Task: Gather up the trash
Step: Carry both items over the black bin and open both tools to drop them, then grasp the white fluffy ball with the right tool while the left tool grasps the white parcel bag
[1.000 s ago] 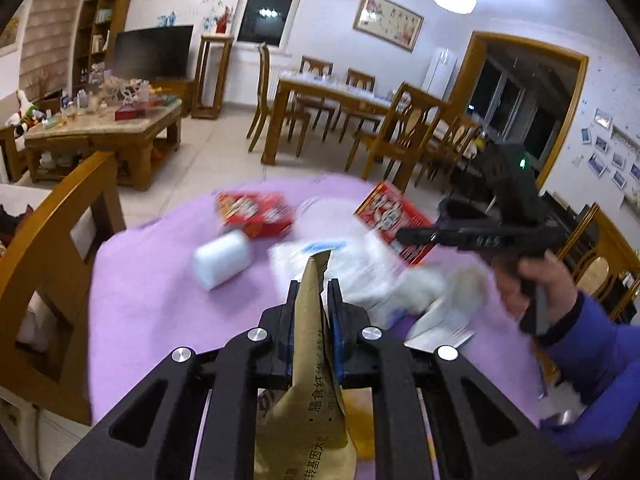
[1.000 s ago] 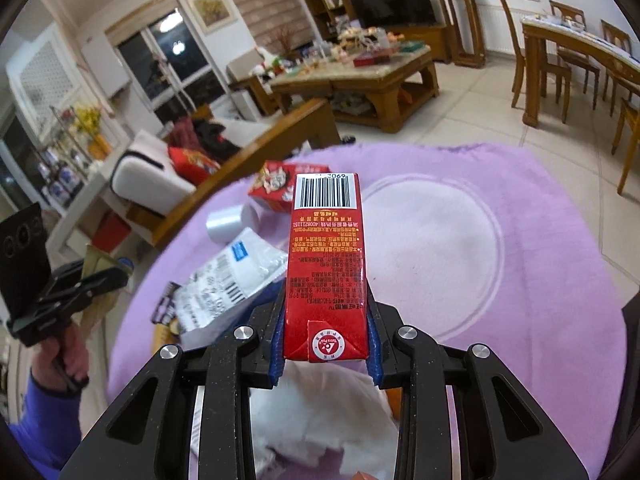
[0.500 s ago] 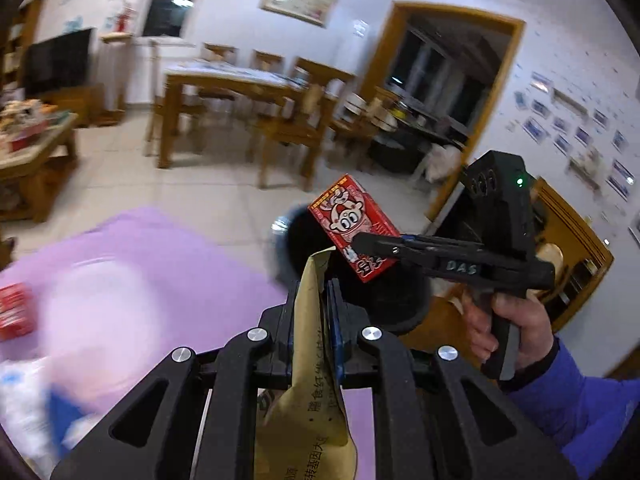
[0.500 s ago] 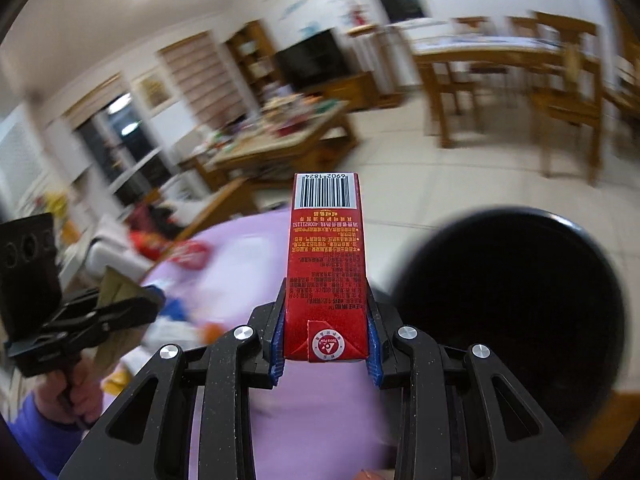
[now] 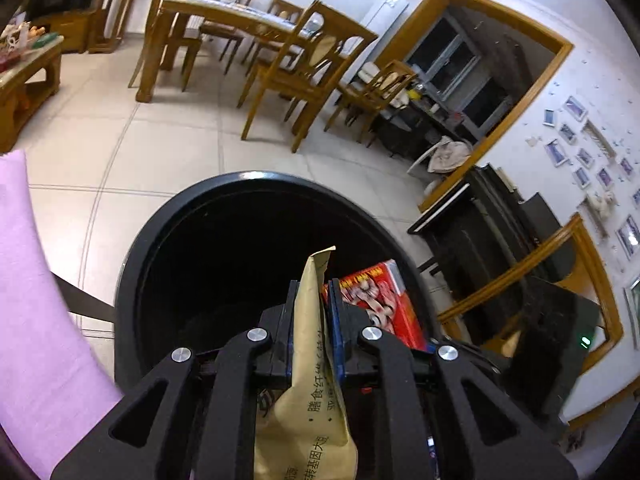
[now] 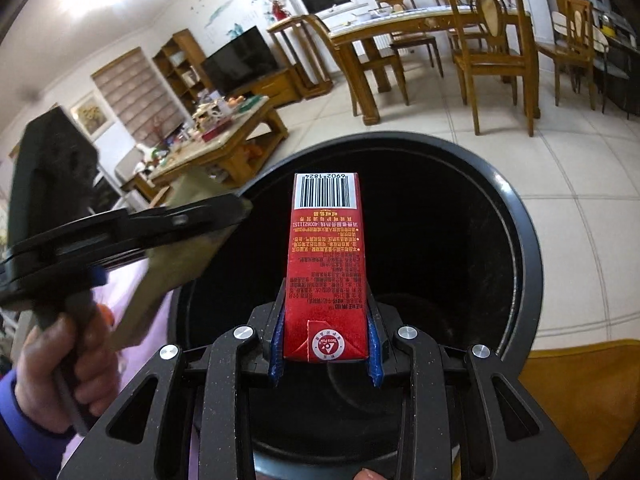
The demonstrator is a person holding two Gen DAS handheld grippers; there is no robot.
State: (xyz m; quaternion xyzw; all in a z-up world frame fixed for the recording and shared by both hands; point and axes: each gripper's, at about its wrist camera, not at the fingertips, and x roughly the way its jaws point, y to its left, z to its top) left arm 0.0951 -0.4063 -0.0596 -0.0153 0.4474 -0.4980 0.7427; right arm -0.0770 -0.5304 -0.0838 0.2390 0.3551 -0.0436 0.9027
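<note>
Two pieces of trash held over the bin, neither yet dropped.

We clamp the red carton (image 6: 325, 264) in the right gripper (image 6: 326, 330) and the tan paper packet (image 5: 314, 344) in the left gripper (image 5: 314, 332); both hang above the black bin (image 6: 516, 216), whose mouth fills the 12 o'clock field. Its bottom is too dark to show contents. We judge releasing both remains, and the purple-covered table (image 5: 32, 320) lies at 9 o'clock.

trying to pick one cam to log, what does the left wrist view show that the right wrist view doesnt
Left wrist only: the printed text on the tan paper packet in the left gripper, and a wall of small photo frames.
Right wrist only: the barcode on the red drink carton in the right gripper, the TV, and the hand on the left gripper.
Both: the black trash bin below, both items, the dining table.
</note>
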